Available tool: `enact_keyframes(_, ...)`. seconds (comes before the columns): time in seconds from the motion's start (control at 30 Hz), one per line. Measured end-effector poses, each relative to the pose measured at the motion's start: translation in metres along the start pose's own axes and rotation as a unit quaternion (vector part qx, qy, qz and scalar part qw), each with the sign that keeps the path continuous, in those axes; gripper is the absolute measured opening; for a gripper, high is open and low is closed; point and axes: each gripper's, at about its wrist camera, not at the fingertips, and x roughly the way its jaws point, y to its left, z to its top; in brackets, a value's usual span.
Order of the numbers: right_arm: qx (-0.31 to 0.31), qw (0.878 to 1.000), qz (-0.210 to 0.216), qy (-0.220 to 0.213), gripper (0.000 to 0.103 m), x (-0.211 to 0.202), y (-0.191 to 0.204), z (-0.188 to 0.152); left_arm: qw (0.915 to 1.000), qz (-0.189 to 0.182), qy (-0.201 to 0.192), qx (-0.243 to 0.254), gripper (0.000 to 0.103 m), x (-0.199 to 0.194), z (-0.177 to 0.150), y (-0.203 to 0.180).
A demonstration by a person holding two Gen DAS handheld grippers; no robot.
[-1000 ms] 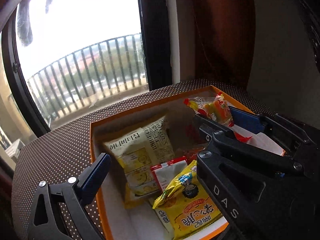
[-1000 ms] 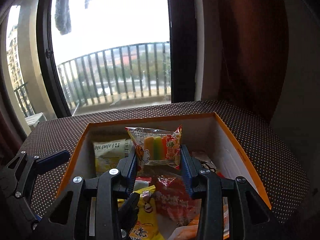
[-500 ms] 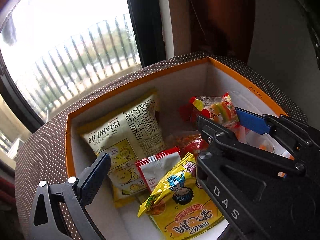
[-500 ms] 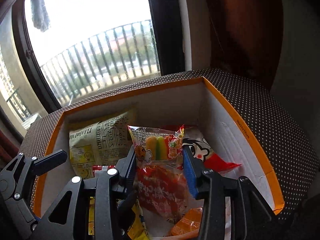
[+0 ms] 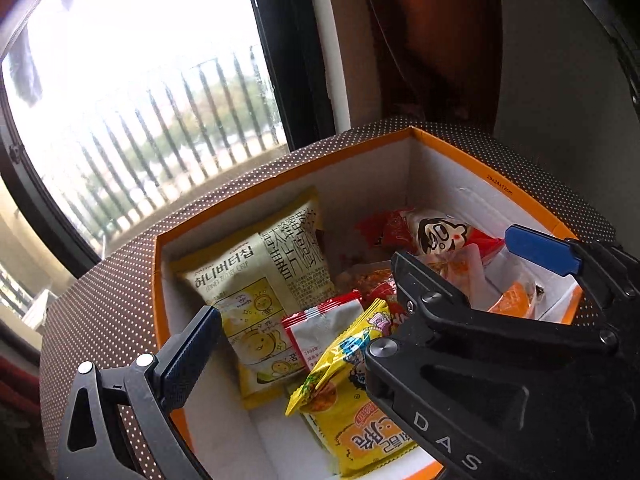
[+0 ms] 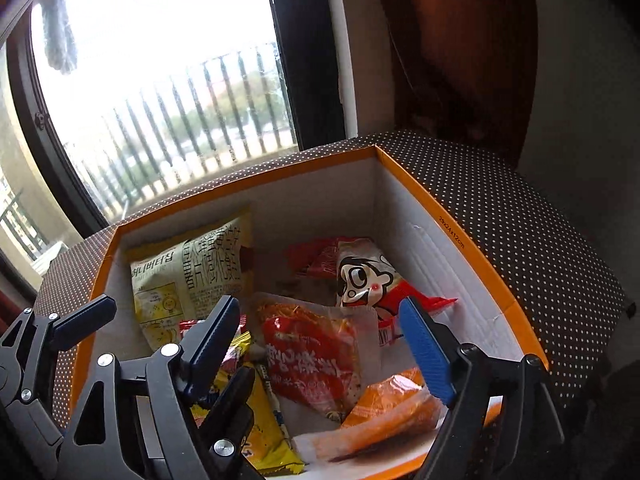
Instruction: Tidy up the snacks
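Both tongs hang spread and empty over the orange-rimmed box (image 6: 452, 216): the right gripper (image 6: 320, 328) with its jaws wide apart above the red noodle packet (image 6: 316, 356), the left gripper (image 5: 304, 332) equally agape, one finger outside the box's near-left corner.

Nearest lie a crinkly yellow packet (image 5: 352, 412) and an orange pouch (image 6: 392, 404), glossy film over lumpy contents. Between them the red noodle packet is flat and slick. Further back, a cartoon-face packet (image 6: 360, 276) leans against the right wall, and a pale matte honey butter chip bag (image 5: 264, 280), puffed like a pillow, stands propped against the far wall. I cannot find the gummy pack among them in either view.

The snacks are piled loose and overlapping, so lowering either jaw blindly could crush chips or snag two wrappers together. The left finger outside the rim could catch the cardboard wall and drag the box across the dotted tablecloth (image 6: 532, 240).
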Motion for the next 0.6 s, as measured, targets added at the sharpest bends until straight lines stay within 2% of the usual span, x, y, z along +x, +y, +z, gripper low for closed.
enact_keyframes(0.27, 0.002, 1.0, 0.014, -0.018, 0.086, -0.026, 0.011, -0.01, 0.9991, 0.01, -0.027, -0.032, 0.102, -0.031, -0.016, 0.017)
enact_keyframes(0.6, -0.022, 0.997, 0.044, -0.06, 0.089, -0.067, 0.048, -0.021, 0.994, 0.042, -0.079, -0.063, 0.102, -0.079, -0.041, 0.049)
